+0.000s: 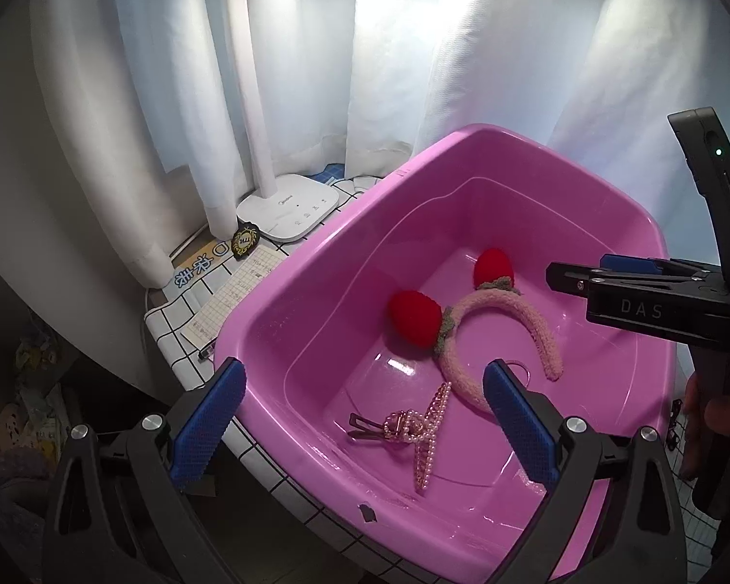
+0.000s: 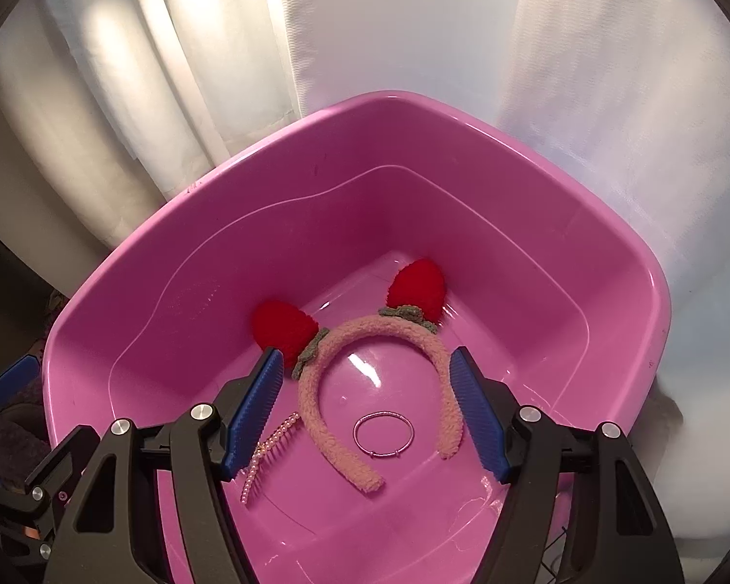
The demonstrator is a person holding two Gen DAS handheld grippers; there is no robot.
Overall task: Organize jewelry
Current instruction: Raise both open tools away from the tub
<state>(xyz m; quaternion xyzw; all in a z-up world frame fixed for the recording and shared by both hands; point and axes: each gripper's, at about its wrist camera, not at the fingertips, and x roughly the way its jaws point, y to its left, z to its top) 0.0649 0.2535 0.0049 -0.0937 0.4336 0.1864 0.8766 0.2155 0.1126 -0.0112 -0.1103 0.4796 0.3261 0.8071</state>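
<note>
A pink plastic basin holds the jewelry. On its floor lie a fuzzy pink headband with two red strawberry ears, a pearl hair claw, a small beaded clip and a thin bangle. My left gripper hovers open over the near edge of the basin, above the claw, with nothing between its blue pads. My right gripper is open above the headband and touches nothing; it enters the left wrist view from the right.
The basin sits on a white checked cloth. Left of it are a white lamp base, a black-and-gold badge, a gridded paper and a pen. White curtains hang behind. A hand holds the right gripper.
</note>
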